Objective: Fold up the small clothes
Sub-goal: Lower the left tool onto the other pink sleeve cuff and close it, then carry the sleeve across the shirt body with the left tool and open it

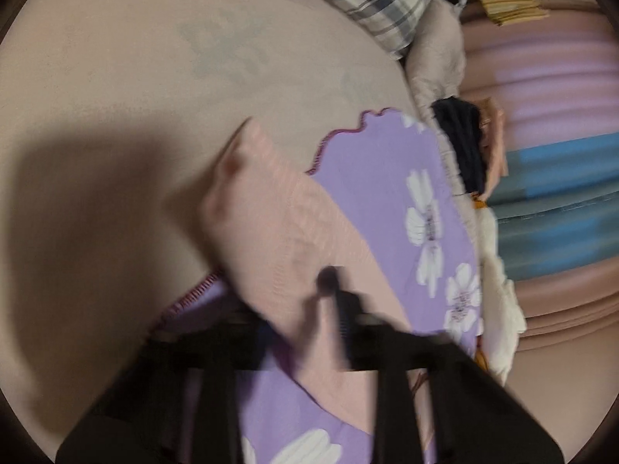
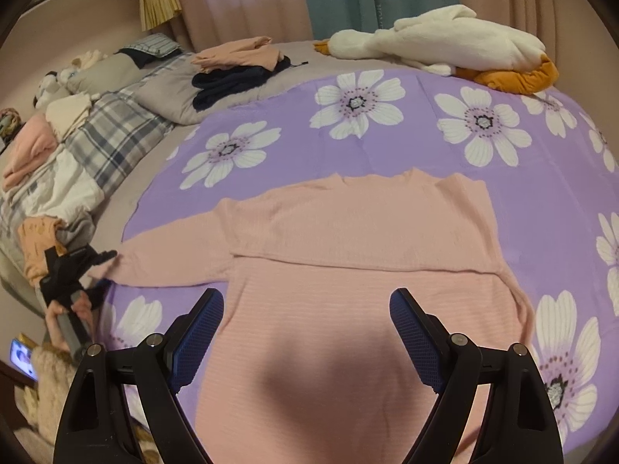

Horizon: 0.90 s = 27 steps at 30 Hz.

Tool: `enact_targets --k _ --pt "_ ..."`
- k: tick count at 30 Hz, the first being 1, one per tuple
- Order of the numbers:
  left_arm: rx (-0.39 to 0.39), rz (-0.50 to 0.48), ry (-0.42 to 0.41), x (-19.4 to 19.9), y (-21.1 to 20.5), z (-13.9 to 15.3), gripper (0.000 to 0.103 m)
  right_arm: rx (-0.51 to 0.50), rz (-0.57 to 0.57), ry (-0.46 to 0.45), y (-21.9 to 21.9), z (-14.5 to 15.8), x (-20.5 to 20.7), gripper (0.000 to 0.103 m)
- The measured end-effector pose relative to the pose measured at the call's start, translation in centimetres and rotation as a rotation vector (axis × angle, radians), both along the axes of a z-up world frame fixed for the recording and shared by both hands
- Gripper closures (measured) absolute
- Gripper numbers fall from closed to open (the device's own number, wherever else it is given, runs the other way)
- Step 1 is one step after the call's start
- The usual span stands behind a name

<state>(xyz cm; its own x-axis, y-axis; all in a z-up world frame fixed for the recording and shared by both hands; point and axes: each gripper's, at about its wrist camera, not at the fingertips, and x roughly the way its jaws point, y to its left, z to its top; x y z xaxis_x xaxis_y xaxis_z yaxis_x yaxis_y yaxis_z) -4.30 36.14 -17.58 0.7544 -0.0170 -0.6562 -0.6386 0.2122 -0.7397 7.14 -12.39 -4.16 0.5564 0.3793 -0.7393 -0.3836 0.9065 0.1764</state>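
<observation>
A pink ribbed sweater (image 2: 348,239) lies flat on a purple flowered cloth (image 2: 348,135), its right sleeve folded across the chest. Its left sleeve (image 2: 170,255) stretches out to the left. My left gripper (image 2: 98,270) shows at that sleeve's cuff in the right wrist view. In the blurred left wrist view the left gripper (image 1: 309,309) has the pink sleeve (image 1: 278,224) between its fingers; how far the jaws are closed is not clear. My right gripper (image 2: 305,313) is open and empty, hovering over the sweater's lower body.
Folded peach and navy clothes (image 2: 240,69) sit at the back on a grey quilt. A white plush duck (image 2: 445,42) lies back right. A plaid quilt (image 2: 104,143) with more clothes runs along the left. Curtains hang behind the bed.
</observation>
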Motion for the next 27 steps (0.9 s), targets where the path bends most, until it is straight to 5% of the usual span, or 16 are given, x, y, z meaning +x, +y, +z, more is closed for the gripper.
enact_targets --k 8,19,27 --pt "0.184 -0.055 -0.046 1.7 -3.5 5.9 0.103 0.033 -0.085 0.002 -2.0 -0.4 1.3 0.016" --pt "0.386 -0.368 -0.228 9.9 -14.9 15.6 0.103 0.069 -0.138 0.004 -4.8 -0.4 1.5 0.016" --pt "0.491 -0.604 -0.263 14.9 -24.3 17.2 0.103 0.099 -0.192 0.027 -7.5 -1.2 1.9 0.016"
